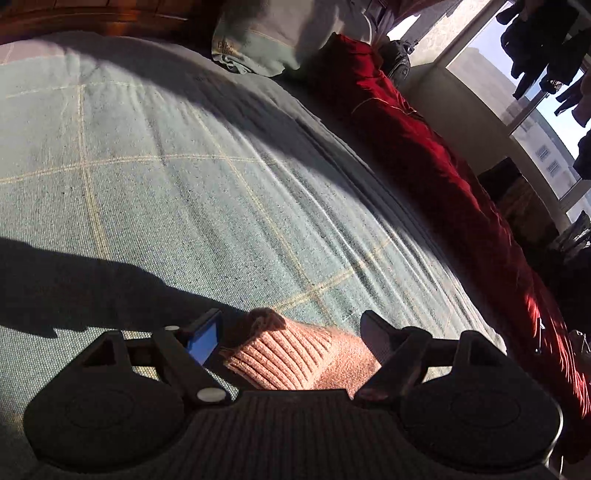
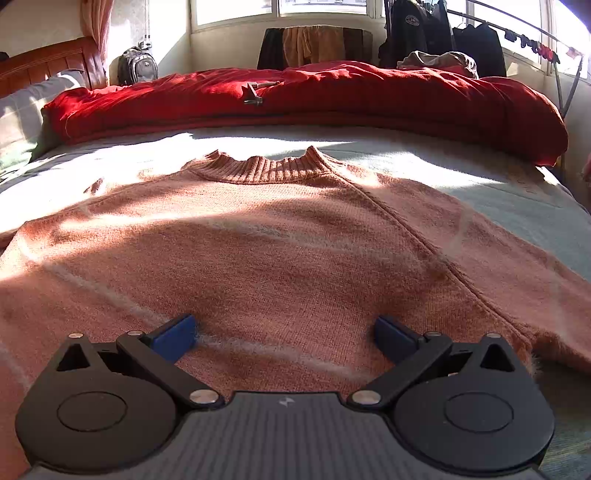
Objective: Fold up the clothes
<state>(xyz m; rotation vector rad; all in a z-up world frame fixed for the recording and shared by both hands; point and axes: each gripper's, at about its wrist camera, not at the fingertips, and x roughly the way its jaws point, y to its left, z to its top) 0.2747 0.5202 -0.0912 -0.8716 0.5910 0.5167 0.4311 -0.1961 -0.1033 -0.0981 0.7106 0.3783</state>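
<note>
A salmon-pink knit sweater [image 2: 258, 243] lies spread flat on the bed, its ribbed collar [image 2: 258, 168] at the far side. My right gripper [image 2: 286, 332] hovers open just over the sweater's lower body, nothing between its blue pads. In the left wrist view, a ribbed cuff or hem end of the sweater [image 1: 291, 354] lies between the wide-apart fingers of my left gripper [image 1: 291, 328], which is open. Neither pad presses the knit.
The bed has a grey-green checked cover [image 1: 184, 177]. A red quilt [image 2: 332, 96] is bunched along the far edge, with a small metal object [image 2: 255, 94] on it. Pillows [image 1: 258, 37] lie at the headboard. Clothes hang on a rack [image 2: 461, 33] by the windows.
</note>
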